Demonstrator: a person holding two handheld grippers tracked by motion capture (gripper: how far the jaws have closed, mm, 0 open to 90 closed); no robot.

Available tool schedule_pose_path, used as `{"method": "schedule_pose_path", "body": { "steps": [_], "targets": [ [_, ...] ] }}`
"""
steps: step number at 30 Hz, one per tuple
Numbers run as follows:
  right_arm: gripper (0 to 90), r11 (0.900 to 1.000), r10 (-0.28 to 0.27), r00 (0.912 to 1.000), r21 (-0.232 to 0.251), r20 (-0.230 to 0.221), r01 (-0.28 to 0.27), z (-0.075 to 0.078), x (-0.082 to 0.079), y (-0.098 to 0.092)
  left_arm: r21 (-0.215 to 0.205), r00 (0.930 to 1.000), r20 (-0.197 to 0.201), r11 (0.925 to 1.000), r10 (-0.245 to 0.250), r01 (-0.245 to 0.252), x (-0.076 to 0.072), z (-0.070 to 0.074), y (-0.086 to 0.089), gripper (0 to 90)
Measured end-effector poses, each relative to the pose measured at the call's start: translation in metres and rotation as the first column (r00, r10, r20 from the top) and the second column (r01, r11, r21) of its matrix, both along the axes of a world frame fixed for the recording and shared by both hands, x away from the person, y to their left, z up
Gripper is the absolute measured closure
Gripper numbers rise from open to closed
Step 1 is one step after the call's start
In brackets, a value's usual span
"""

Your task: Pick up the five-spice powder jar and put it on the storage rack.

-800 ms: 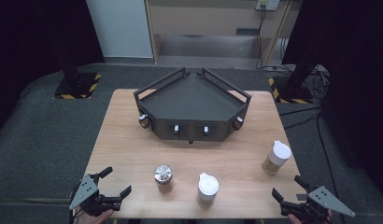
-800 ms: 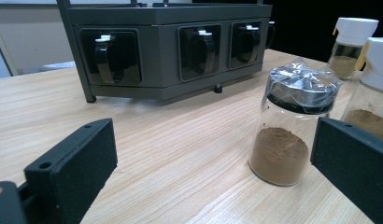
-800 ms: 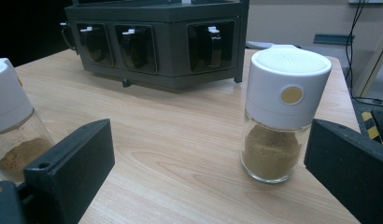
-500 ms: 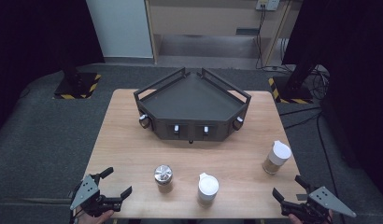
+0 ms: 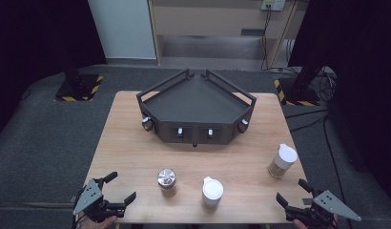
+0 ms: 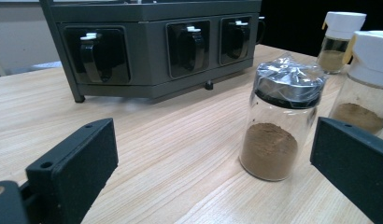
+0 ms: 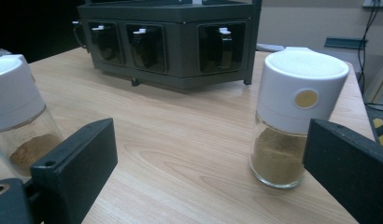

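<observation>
Three spice jars stand upright on the wooden tabletop [image 5: 136, 143], none yet touched. The foil-capped jar [image 5: 167, 182], holding brown powder, stands just ahead and to the right of the left claw [image 5: 118, 188]; in the left gripper view the same jar [image 6: 278, 119] stands beyond the right-hand jaw, outside the gap. The middle white-capped jar [image 5: 212, 193] stands between the two claws, nearer the tabletop's front edge. The right white-capped jar [image 5: 282, 161] stands ahead and slightly left of the right claw [image 5: 293, 192], and in the right gripper view it [image 7: 294, 116] rises just beyond the right-hand jaw. Farther ahead of both claws stands the dark angular rack [image 5: 196, 107], its top tray bare and its front pockets each showing a hanging handle. Both claws are released, jaws spread wide with nothing between them, and hover low at the near corners of the tabletop. Compared with the earlier high-view frames, nothing has changed: jars, rack and both claws keep their places. This suggests that work on the jars has not begun; each claw is poised for a first reach towards its nearest jar.
</observation>
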State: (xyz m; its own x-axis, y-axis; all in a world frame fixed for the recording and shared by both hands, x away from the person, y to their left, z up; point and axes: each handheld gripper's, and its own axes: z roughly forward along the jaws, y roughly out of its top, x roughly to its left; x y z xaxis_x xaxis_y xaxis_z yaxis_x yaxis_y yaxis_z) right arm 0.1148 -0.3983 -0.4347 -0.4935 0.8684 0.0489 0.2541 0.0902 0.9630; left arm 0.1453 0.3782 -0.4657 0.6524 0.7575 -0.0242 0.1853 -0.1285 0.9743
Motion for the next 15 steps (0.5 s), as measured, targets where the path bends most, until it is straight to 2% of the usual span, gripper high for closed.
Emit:
{"method": "schedule_pose_path", "body": {
  "steps": [11,15],
  "targets": [
    [4.4,1.000,0.008,1.0000,-0.008,0.001,-0.008,-0.0004,0.0037,-0.0005,-0.019,1.0000,-0.007,0.9998,-0.003,0.003,0.0010,0.0027,-0.0009,0.0],
    [4.5,1.000,0.003,1.0000,-0.016,0.004,-0.003,0.0000,0.0042,0.0000,-0.026,0.9999,0.002,0.9996,-0.012,0.012,0.0023,0.0088,-0.0026,0.1]
  ]
}}
